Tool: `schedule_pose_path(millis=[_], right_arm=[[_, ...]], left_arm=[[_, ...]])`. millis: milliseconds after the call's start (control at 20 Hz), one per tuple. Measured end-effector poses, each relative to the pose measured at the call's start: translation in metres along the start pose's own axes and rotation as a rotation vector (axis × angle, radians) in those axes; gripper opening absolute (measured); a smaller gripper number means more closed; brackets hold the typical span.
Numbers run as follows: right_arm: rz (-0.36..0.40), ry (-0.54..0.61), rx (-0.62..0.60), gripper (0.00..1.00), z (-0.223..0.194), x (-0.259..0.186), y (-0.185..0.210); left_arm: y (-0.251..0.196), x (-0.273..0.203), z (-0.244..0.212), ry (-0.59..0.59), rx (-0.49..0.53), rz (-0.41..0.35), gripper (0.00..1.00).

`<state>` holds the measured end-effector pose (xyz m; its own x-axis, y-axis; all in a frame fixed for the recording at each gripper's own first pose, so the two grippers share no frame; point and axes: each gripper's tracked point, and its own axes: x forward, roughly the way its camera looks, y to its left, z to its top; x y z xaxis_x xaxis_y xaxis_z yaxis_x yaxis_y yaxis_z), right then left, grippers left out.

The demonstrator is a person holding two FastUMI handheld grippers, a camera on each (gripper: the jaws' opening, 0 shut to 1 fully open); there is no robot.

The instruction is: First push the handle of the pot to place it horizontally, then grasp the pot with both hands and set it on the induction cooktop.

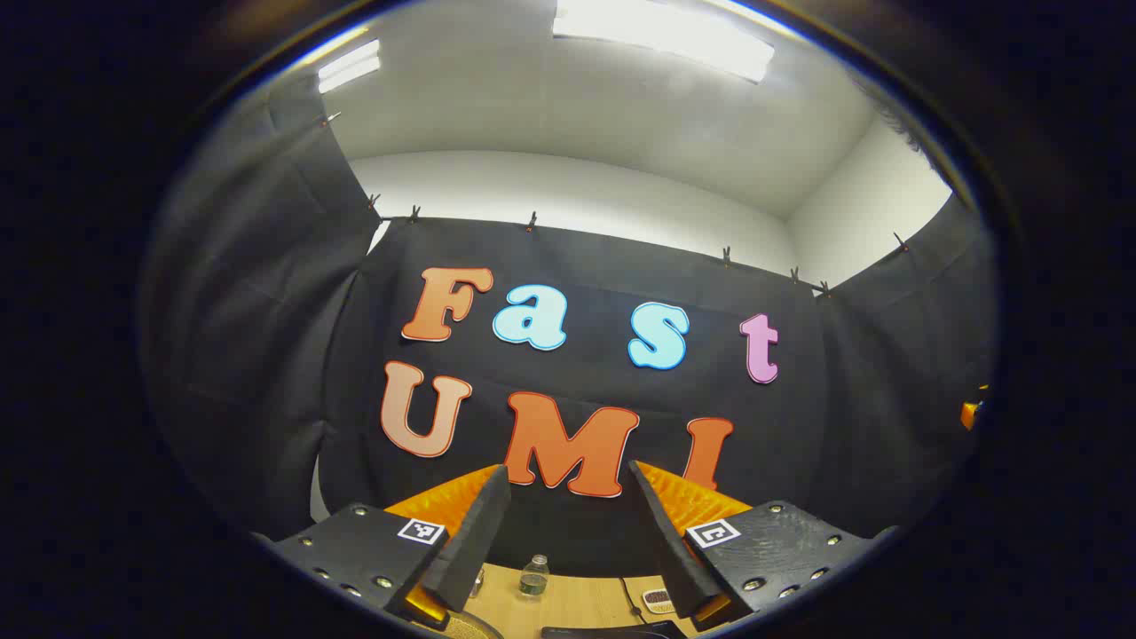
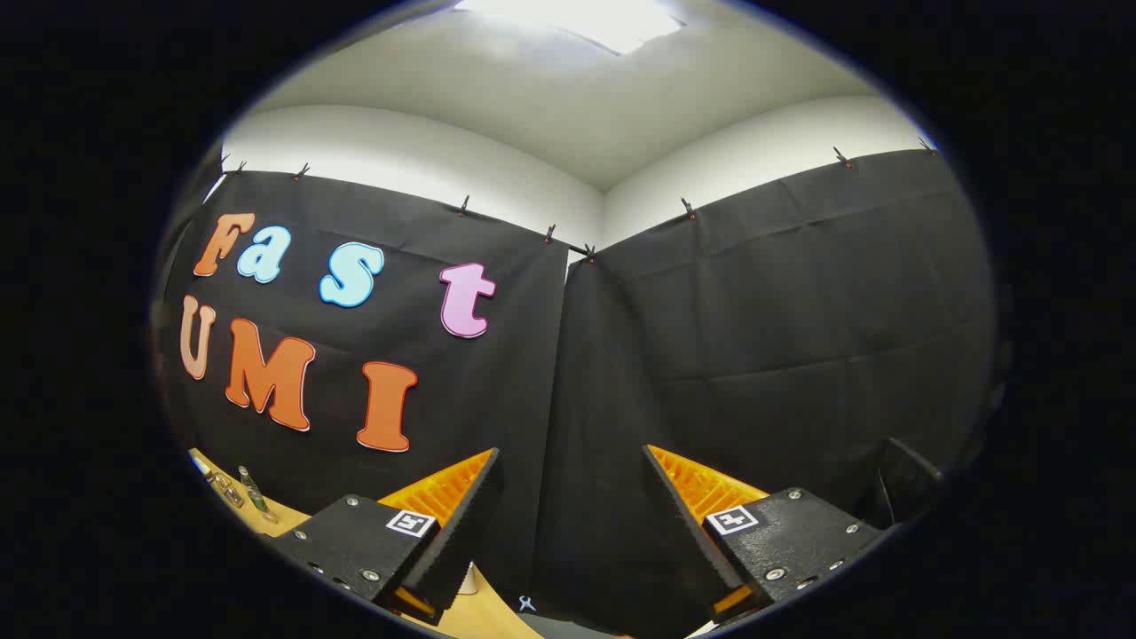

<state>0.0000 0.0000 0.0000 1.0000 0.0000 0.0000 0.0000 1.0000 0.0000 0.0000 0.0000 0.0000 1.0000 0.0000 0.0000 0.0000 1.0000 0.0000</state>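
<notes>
Both claws are standing wide, holding nothing — left claw [image 1: 568, 515] is pointing over the worktop [image 1: 577, 603] with a bottle [image 1: 533, 575]; right claw [image 2: 572, 506] is facing the cloth wall.

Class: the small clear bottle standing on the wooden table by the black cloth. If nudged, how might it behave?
The small bottle looks narrow and upright, so it may tip. Its round body would probably roll. It seems nearly empty, so likely light.

From my feed: light wood bench [image 1: 568, 603], black cloth [image 2: 754, 337], white ceiling [image 1: 577, 98], small clear bottle [image 1: 533, 575] with dark contents.
</notes>
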Motion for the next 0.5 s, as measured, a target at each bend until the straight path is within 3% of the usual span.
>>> schedule_pose_path(millis=[300, 500], right_arm=[[-0.033, -0.021, 0.007, 0.95, 0.007, -0.016, 0.038], [-0.065, -0.033, -0.014, 0.95, 0.02, -0.024, 0.054]], left_arm=[[0.017, 0.022, 0.012, -0.045, 0.09, -0.077, 0.83], [0.037, 0.039, 0.006, -0.055, 0.066, -0.104, 0.82]])
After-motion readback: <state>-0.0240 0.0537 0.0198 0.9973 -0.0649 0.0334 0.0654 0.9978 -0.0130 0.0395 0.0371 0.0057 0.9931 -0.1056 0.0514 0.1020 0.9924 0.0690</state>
